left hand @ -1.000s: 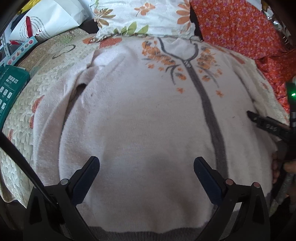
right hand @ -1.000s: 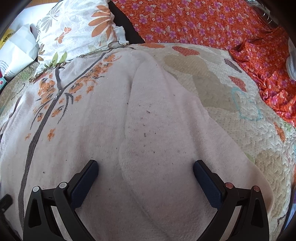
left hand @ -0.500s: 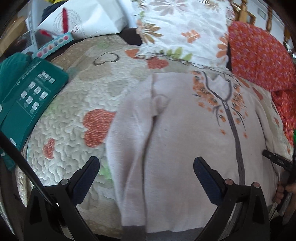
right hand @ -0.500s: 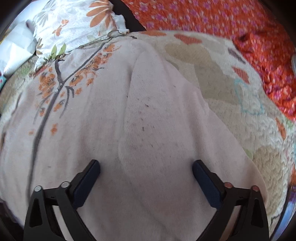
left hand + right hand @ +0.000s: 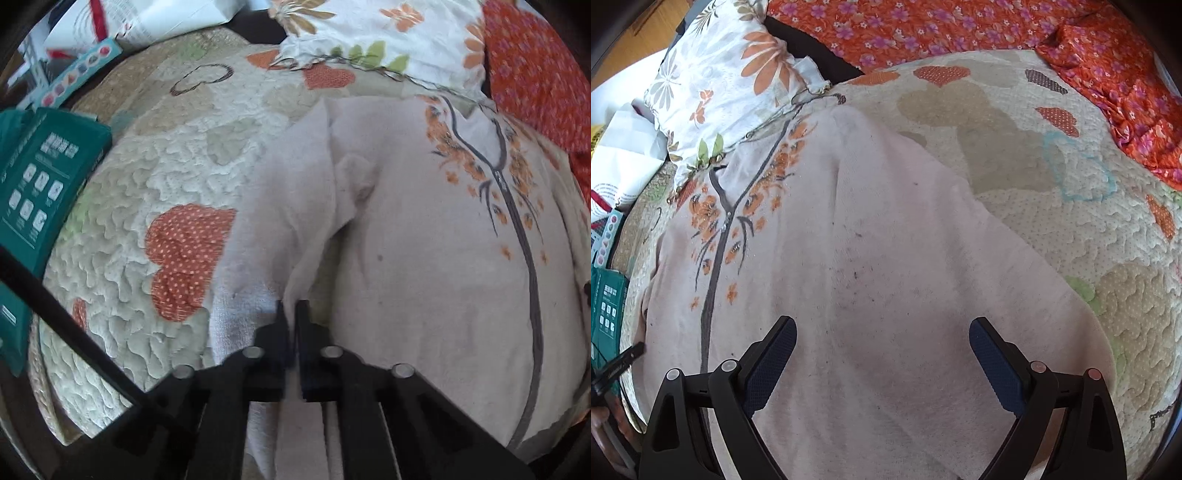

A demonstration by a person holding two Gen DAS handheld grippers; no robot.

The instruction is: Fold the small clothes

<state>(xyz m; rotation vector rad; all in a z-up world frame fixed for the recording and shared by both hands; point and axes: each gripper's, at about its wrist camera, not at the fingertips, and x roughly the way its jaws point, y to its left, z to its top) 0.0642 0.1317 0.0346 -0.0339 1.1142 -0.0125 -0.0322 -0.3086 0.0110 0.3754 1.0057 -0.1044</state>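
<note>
A pale pink sweater (image 5: pixel 424 277) with a grey zip line and orange flower print lies flat on a quilted bedspread (image 5: pixel 147 192). My left gripper (image 5: pixel 291 310) is shut at the seam between its left sleeve and body, with a ridge of cloth drawn up between the fingertips. In the right wrist view the same sweater (image 5: pixel 886 277) fills the middle. My right gripper (image 5: pixel 882 332) hangs wide open just above the right sleeve, which lies folded along the body. Nothing is pinched in it.
A floral pillow (image 5: pixel 369 33) lies beyond the sweater's collar. An orange flowered cloth (image 5: pixel 960 26) covers the far right. A green box (image 5: pixel 37 184) and a white bag (image 5: pixel 166 18) sit at the bed's left edge. Bare quilt (image 5: pixel 1071 221) shows to the right of the sleeve.
My left gripper has swept left from the sweater's front to its left sleeve and gone from wide open to shut on the cloth. The right gripper stayed open over the right sleeve and tilted slightly.
</note>
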